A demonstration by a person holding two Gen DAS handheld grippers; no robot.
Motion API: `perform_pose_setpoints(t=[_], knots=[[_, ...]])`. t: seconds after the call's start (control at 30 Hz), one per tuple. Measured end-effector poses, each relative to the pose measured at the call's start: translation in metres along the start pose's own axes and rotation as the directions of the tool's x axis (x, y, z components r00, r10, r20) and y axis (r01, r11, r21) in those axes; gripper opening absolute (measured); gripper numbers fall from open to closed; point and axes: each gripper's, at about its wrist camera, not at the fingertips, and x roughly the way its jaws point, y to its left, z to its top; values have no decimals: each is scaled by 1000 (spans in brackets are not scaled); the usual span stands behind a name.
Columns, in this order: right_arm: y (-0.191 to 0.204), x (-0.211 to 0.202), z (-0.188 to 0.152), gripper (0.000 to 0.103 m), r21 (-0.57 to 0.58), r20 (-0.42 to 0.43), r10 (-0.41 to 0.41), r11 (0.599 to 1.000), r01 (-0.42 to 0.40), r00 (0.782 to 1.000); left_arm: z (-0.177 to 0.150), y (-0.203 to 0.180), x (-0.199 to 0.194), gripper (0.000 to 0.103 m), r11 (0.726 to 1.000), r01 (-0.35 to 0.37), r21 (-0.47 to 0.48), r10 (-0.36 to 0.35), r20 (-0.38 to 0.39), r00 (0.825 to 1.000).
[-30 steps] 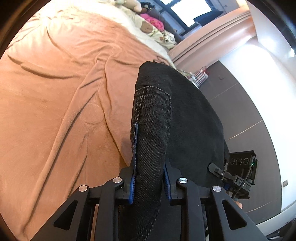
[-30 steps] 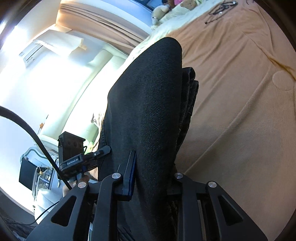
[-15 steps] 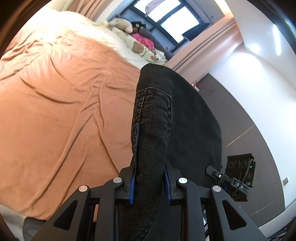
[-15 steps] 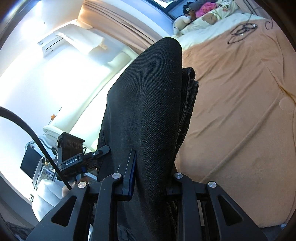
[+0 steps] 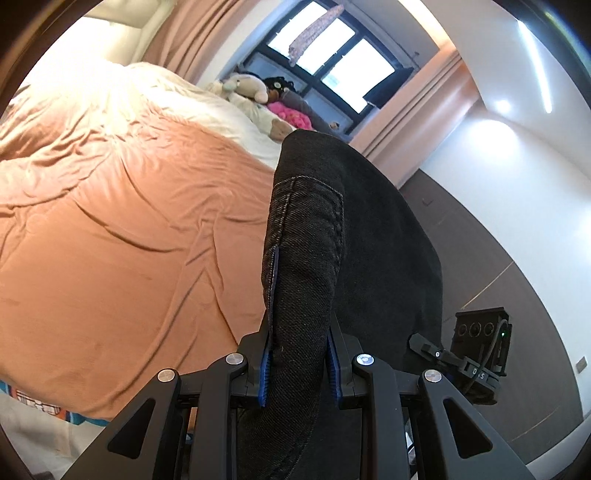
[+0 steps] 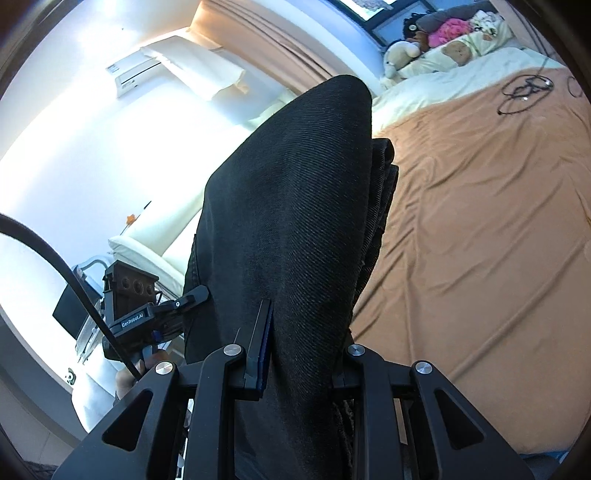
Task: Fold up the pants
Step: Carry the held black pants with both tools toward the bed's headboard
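Now, from your left wrist, the left claw [image 5: 297, 328] is clenched on a stitched edge of the black pants [image 5: 369, 236], held above the orange bed [image 5: 110, 240]. From your right wrist, the right claw [image 6: 301, 343] grips bunched layers above that bed; laying flat and folding likely remain.

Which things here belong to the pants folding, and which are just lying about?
Belongs to the job:
- black pants, lifted off the bed
- left tongs, clamped on the pants
- right tongs, clamped on the pants
- orange bedspread, the folding surface

Just lying about:
- stuffed toys by the window
- pink item among them
- black cable on the bedspread
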Motion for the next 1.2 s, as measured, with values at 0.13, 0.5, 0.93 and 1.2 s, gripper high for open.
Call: perform_pose_setpoints(t=[0.13,0.5,0.93,1.2], knots=[[-1,10,3,19,-21,-11,21,1000,-21,1000,1,5,-15,26,1000,-10,-4,10,30,999],[-9,56,16,19,-26,-52,70,997,-71,996,-3,32,-57,26,999,-33,-39,37,83,996],[1,132,31,19,-58,-127,96,993,-104,987,12,99,-103,26,993,-73,-97,85,136,987],[13,182,38,19,-73,-162,104,990,-117,981,31,146,-130,26,988,-87,-128,108,171,979]])
